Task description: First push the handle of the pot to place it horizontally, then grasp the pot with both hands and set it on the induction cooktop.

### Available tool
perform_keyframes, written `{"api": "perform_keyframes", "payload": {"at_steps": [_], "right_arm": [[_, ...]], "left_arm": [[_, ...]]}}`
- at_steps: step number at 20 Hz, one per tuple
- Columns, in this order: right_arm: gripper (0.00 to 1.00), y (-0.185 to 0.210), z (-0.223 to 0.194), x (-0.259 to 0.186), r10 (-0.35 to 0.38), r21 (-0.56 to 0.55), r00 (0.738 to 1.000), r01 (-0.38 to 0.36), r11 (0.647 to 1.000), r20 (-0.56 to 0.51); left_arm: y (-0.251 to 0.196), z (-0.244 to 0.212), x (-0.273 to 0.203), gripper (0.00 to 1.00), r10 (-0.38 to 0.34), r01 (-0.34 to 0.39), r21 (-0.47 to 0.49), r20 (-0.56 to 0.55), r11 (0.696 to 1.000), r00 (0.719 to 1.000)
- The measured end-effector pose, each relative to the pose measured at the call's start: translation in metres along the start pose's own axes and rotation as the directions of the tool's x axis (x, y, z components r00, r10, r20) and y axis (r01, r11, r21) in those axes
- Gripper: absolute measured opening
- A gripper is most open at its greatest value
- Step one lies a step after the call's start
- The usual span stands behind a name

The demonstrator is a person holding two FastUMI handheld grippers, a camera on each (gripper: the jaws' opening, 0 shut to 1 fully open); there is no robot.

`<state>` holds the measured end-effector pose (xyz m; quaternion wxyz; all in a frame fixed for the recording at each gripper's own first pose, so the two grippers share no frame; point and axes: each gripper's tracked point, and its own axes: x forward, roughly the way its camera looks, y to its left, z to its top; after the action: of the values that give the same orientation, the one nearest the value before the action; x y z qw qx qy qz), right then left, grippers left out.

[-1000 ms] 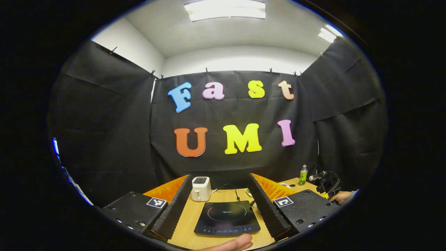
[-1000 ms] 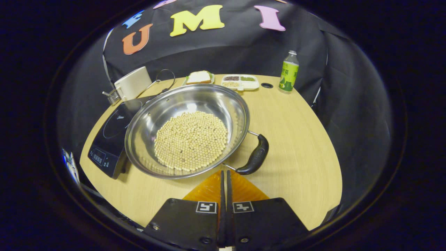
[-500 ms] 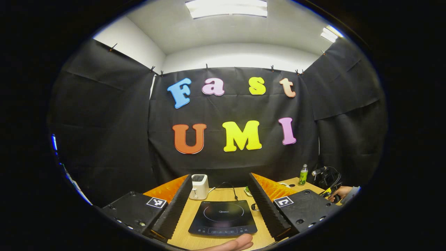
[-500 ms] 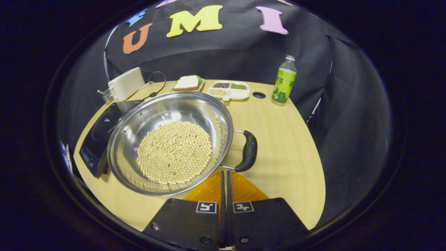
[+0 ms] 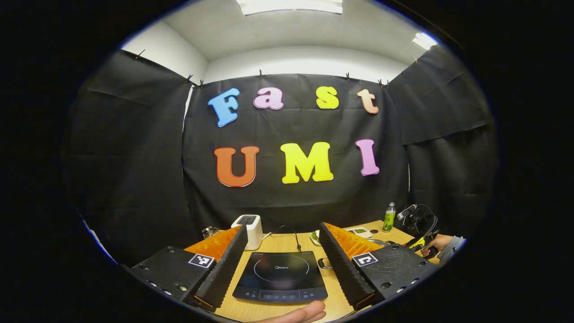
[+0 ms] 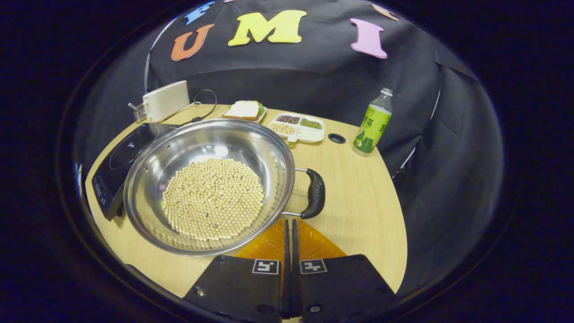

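Pot: wide, shallow stainless-steel pot [image 6: 210, 184] holding a layer of pale round beans [image 6: 214, 198], resting on the light wooden table [image 6: 363, 211] just ahead and to the left of my right gripper [image 6: 289, 224].
Pot handle: black curved handle [image 6: 315, 194] on two metal rods, on the pot's right side, directly ahead of my right gripper's tips and close to them; I cannot tell whether they touch.
Right gripper: I read its two fingers as pressed flat together, nothing between them.
Left gripper: my left gripper [image 5: 282, 235] has its fingers spread wide apart, nothing held, raised above the table.
Cooktop: flat black induction cooktop [image 5: 280, 276] with a ring mark and a front control strip, framed between my left gripper's fingers; from my right gripper it lies at far left [image 6: 117, 166], its edge tucked under the pot's rim.
Toaster: white boxy toaster [image 5: 250, 229] beyond the cooktop, at the left finger's tip, black cable trailing off.
Bottle: clear bottle with green label [image 6: 373, 124], far right of my right gripper, by the booth wall.
Tray: white divided tray [image 6: 299, 128] of dark, green and pale grains, beyond the pot.
Plate: slice of white bread [image 6: 243, 110] on a small plate, left of the tray.
Hand: fingertip [image 5: 298, 314] at my left view's bottom edge.
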<state>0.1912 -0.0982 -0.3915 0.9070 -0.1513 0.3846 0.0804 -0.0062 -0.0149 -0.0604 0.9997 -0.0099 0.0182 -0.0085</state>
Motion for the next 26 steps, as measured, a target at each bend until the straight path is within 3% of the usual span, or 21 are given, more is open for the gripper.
{"api": "perform_keyframes", "payload": {"at_steps": [9,16,17,18,19,20,23,24,26], "right_arm": [[0.04,0.033,-0.001,0.005,0.024,-0.019,1.000,-0.024,1.000,0.006],[0.04,0.020,0.011,-0.007,-0.042,0.013,0.995,0.041,0.999,0.095],[0.08,0.018,0.014,-0.013,-0.050,0.013,0.992,0.048,0.999,0.114],[0.20,0.015,0.016,-0.017,-0.060,0.020,0.990,0.058,0.998,0.129],[0.25,0.010,0.017,-0.020,-0.074,0.035,0.987,0.069,0.997,0.142],[0.40,0.006,0.019,-0.024,-0.086,0.058,0.984,0.078,0.995,0.153],[0.49,-0.004,0.024,-0.035,-0.111,0.093,0.974,0.094,0.991,0.199],[0.60,-0.007,0.026,-0.040,-0.120,0.101,0.970,0.101,0.990,0.213],[0.71,-0.009,0.031,-0.045,-0.122,0.108,0.963,0.099,0.989,0.239]], "left_arm": [[-0.016,-0.021,0.021,0.95,-0.025,0.024,-0.027,-0.041,0.999,0.999],[-0.053,-0.066,0.069,0.96,-0.108,0.099,-0.069,-0.128,0.993,0.986],[-0.057,-0.073,0.077,0.96,-0.114,0.104,-0.074,-0.145,0.992,0.983],[-0.061,-0.080,0.085,0.96,-0.113,0.104,-0.065,-0.154,0.992,0.982],[-0.065,-0.086,0.094,0.96,-0.113,0.105,-0.054,-0.162,0.993,0.980],[-0.070,-0.095,0.104,0.96,-0.118,0.111,-0.050,-0.175,0.993,0.978],[-0.088,-0.132,0.127,0.96,-0.149,0.132,-0.083,-0.251,0.988,0.956],[-0.092,-0.142,0.136,0.96,-0.156,0.137,-0.089,-0.271,0.987,0.950],[-0.099,-0.161,0.152,0.96,-0.159,0.138,-0.086,-0.313,0.987,0.936]]}}
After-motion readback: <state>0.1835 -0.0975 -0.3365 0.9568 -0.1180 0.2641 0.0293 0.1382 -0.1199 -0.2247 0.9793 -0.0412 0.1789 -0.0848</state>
